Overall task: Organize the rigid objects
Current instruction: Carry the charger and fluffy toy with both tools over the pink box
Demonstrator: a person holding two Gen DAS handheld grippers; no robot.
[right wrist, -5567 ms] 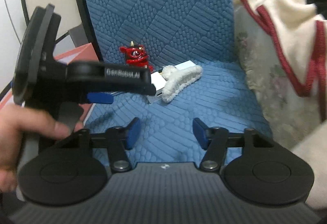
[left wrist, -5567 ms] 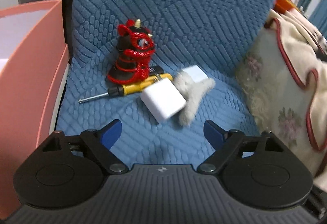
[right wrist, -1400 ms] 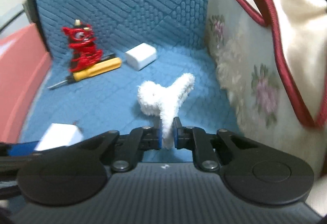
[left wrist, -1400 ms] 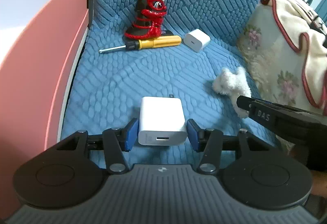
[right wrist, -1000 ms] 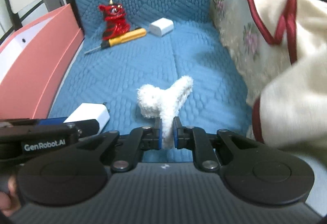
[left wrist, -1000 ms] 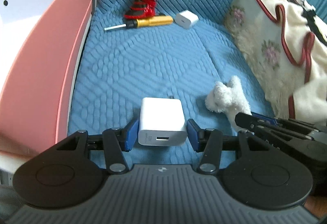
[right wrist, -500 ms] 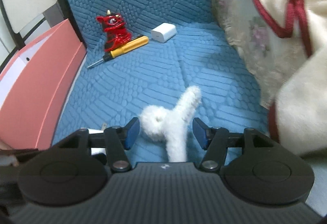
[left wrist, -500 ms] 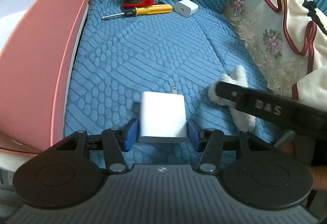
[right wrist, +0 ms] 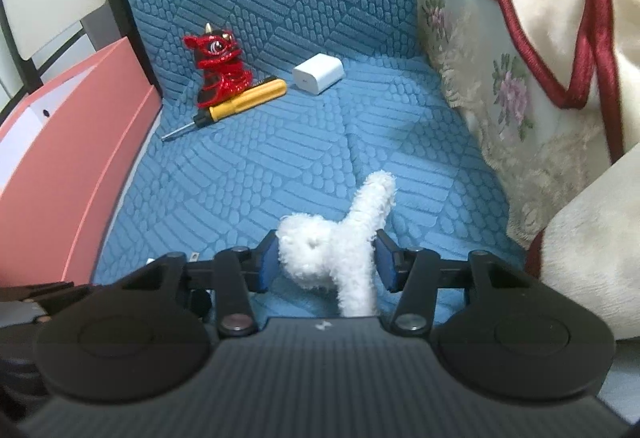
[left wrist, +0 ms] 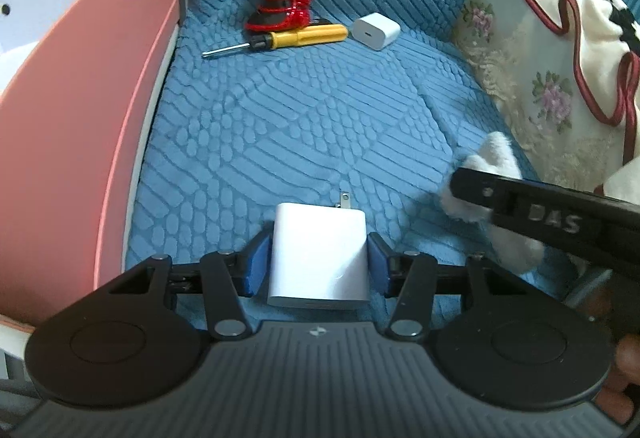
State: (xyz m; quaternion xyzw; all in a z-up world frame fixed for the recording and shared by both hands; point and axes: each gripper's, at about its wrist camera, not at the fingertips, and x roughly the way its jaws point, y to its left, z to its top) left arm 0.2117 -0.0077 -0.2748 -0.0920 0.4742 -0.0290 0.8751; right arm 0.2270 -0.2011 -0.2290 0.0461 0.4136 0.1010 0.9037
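A home is shown here, most likely a living room. A soft seat is covered with a blue padded cover (right wrist: 248, 174) with a bumpy pattern, and its back is covered the same way. A cream blanket (right wrist: 532, 50) with pink flowers and dark red trim is piled on one side of the seat. Small house things are scattered on the cover: a red toy lion (right wrist: 218, 72), a yellow screwdriver (right wrist: 240, 102), a small white phone charger (right wrist: 318, 73) and a fluffy white toy (right wrist: 340, 242). A pink box (left wrist: 80, 142) is seen beside the seat.
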